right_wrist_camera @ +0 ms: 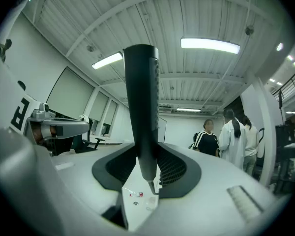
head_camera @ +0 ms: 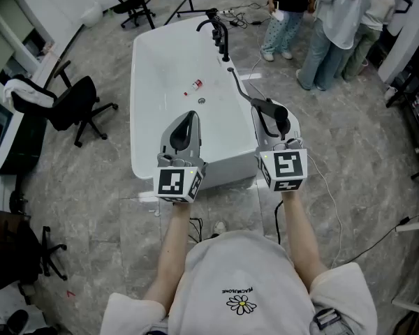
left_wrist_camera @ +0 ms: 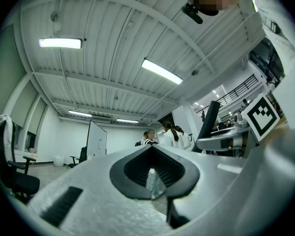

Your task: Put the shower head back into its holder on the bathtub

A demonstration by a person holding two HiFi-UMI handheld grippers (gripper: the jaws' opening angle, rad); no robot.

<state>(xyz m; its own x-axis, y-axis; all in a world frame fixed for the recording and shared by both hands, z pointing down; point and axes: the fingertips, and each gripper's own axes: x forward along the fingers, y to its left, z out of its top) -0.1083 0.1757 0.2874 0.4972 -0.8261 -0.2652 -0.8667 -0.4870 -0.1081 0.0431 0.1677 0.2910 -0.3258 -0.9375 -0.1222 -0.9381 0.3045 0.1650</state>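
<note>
A white bathtub (head_camera: 152,61) stands ahead, with a black faucet and holder (head_camera: 220,32) on its far right rim. A dark hose (head_camera: 238,86) runs from there along the rim to the black shower head (head_camera: 274,112). My right gripper (head_camera: 272,121) is shut on the shower head near the tub's near right corner. In the right gripper view its handle (right_wrist_camera: 141,102) stands upright between the jaws of the right gripper (right_wrist_camera: 147,175). My left gripper (head_camera: 188,121) hovers over the tub's near end, shut and empty. In its own view the left gripper (left_wrist_camera: 152,173) holds nothing.
A small red and white object (head_camera: 195,84) lies in the tub near the drain (head_camera: 202,101). Several people (head_camera: 335,26) stand beyond the tub at the back right. A black office chair (head_camera: 80,107) is at the left. Cables (head_camera: 335,215) run over the floor on the right.
</note>
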